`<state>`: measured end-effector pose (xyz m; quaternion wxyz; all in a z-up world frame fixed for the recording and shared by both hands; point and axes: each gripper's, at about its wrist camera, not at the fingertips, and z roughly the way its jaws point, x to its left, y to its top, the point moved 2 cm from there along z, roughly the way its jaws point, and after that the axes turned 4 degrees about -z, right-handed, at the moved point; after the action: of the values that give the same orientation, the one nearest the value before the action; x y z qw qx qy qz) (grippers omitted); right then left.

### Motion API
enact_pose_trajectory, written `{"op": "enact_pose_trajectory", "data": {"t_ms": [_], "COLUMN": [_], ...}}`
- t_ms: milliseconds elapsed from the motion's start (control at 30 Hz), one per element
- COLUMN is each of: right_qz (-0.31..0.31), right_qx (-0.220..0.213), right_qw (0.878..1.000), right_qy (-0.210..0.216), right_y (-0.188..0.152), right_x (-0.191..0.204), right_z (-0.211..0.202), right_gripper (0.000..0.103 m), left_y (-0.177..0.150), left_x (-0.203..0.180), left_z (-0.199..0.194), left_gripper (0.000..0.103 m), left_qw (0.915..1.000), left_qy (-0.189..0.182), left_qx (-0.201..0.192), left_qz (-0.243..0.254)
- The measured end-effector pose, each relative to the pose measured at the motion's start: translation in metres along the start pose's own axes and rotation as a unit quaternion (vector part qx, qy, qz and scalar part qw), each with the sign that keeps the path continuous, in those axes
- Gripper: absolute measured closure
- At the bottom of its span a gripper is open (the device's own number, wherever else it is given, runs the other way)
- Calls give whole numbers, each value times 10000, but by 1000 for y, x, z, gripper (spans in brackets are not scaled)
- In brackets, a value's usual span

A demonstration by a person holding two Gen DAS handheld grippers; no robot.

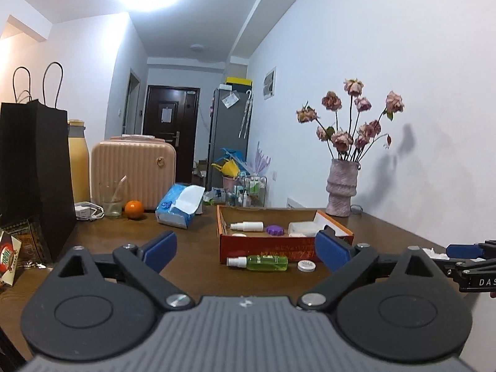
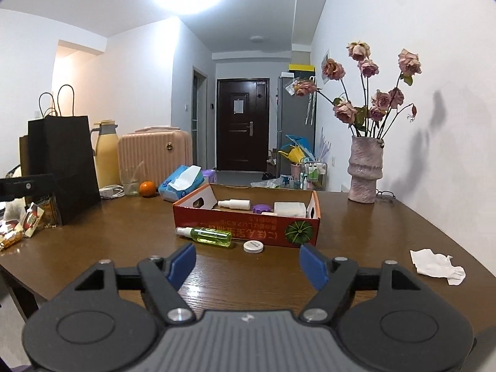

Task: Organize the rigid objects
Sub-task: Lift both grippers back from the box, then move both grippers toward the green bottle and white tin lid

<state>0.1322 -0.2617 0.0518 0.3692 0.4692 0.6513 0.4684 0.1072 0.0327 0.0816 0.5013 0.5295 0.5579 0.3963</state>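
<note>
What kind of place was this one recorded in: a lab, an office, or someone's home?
Most likely a lived-in flat. A wooden table holds a vase of dried roses and a tissue pack; behind it stand a pink suitcase, a fridge and a dark entrance door.

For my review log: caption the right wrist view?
Open right gripper faces green bottle and white jar before the red box.

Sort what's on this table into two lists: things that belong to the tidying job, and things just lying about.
Part of the job:
- red cardboard box
- green spray bottle
- small white round tin
- white spray bottle, purple cap and white container, already in the box

Just lying about:
- vase of dried roses
- orange
- tissue pack
- black paper bag
- crumpled tissue
</note>
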Motion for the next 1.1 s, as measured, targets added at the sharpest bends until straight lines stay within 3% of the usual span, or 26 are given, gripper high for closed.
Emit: {"op": "enact_pose_trajectory", "data": {"t_ms": [400,633,867,1100], "right_qz": [32,41,-51,-244], "right_qx": [625,1024,1281,1442], "right_qw": [9980,9945,9911,9884], "right_qy": [123,230,360,404], "right_y": [-26,-35,-32,-21], "right_x": [6,8,8,-3], "right_z": [47,95,150,203], "right_gripper": [28,28,29,30], "left_y": [-44,-64,-66,-60], "left_x": [0,18,27,22], "left_z": [41,86,141,205], "left_gripper": [5,5,5,5], "left_qw": [9966,9901,9849,9784], "left_qy": [-31,137,135,-276], "left_qx": [825,1398,1720,2007], "left_qz": [-5,-78,104,406]}}
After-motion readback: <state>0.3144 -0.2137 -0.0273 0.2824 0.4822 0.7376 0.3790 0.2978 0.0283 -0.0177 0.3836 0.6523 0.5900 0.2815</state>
